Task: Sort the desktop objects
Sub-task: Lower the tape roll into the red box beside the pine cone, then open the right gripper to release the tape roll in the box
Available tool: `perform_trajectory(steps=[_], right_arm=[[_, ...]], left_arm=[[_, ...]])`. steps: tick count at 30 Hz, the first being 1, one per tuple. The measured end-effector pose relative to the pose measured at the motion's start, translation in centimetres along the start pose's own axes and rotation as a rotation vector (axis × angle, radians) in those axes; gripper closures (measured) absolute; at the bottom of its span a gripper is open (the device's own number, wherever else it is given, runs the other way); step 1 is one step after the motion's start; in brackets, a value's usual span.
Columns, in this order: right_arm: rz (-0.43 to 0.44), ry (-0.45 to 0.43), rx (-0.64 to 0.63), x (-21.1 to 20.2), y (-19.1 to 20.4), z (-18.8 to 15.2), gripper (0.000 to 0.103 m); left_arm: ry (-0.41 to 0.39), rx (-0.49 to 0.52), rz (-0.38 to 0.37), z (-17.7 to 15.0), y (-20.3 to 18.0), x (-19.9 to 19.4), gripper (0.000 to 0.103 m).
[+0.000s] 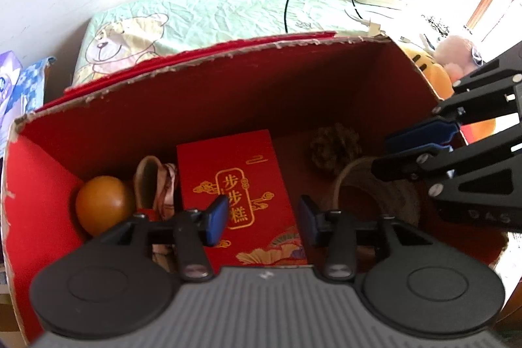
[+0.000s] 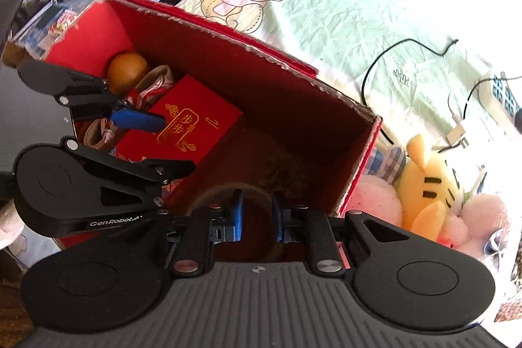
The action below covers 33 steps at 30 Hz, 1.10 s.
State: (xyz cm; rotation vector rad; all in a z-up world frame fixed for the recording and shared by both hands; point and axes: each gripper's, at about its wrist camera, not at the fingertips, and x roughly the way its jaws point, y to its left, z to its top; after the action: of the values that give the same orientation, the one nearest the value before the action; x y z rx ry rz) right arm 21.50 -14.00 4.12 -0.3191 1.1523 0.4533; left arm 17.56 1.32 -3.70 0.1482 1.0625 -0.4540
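Both over the red cardboard box (image 1: 208, 106)! Left hand-held gripper (image 1: 261, 222) gapes wide, empty, above the red gold-lettered packet (image 1: 238, 185) lying inside. Right hand-held gripper (image 2: 257, 214), half-parted, hovers over the coiled brown rope (image 1: 394, 194); best release low, clear of the walls.

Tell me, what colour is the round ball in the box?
Orange ball, clearest in the left wrist view.

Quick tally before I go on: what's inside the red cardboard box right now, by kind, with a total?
Inside the red cardboard box:
Orange ball: 1
Red packet with gold print: 1
Pine cone: 1
Coil of rope: 1
Ribbon roll bundle: 1, contents hard to separate
Total: 5
Both grippers are over the box with fingers open and empty.
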Motion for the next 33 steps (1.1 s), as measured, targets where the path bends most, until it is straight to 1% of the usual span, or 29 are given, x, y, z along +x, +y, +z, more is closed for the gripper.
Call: perform_trajectory(steps=[4, 9, 12, 16, 27, 29, 31, 33], right_arm=[[-0.004, -0.019, -0.002, -0.2, 0.0, -0.1, 0.085], [-0.018, -0.069, 0.037, -0.8, -0.3, -0.2, 0.085], [-0.032, -0.082, 0.056, -0.5, -0.3, -0.4, 0.085], [-0.043, -0.112, 0.064, -0.7, -0.2, -1.1, 0.084], [-0.072, -0.196, 0.113, -0.8, 0.1, -2.0, 0.084], [-0.085, -0.203, 0.111, -0.8, 0.3, -2.1, 0.082], [-0.090, -0.212, 0.113, -0.9, 0.5, -2.2, 0.078], [-0.099, -0.220, 0.114, -0.8, 0.7, -2.3, 0.077]], left_arm=[[-0.012, 0.007, 0.010, 0.0, -0.1, -0.1, 0.048], [-0.018, 0.005, 0.035, 0.1, -0.2, 0.0, 0.045], [-0.025, 0.000, 0.058, 0.1, -0.3, 0.0, 0.045], [-0.032, -0.006, 0.080, 0.1, -0.3, 0.0, 0.040], [-0.042, -0.027, 0.140, 0.0, -0.4, -0.1, 0.040], [-0.040, -0.032, 0.148, 0.1, -0.3, 0.0, 0.040], [-0.037, -0.039, 0.154, 0.1, -0.3, 0.0, 0.040], [-0.035, -0.045, 0.165, 0.1, -0.2, 0.1, 0.039]])
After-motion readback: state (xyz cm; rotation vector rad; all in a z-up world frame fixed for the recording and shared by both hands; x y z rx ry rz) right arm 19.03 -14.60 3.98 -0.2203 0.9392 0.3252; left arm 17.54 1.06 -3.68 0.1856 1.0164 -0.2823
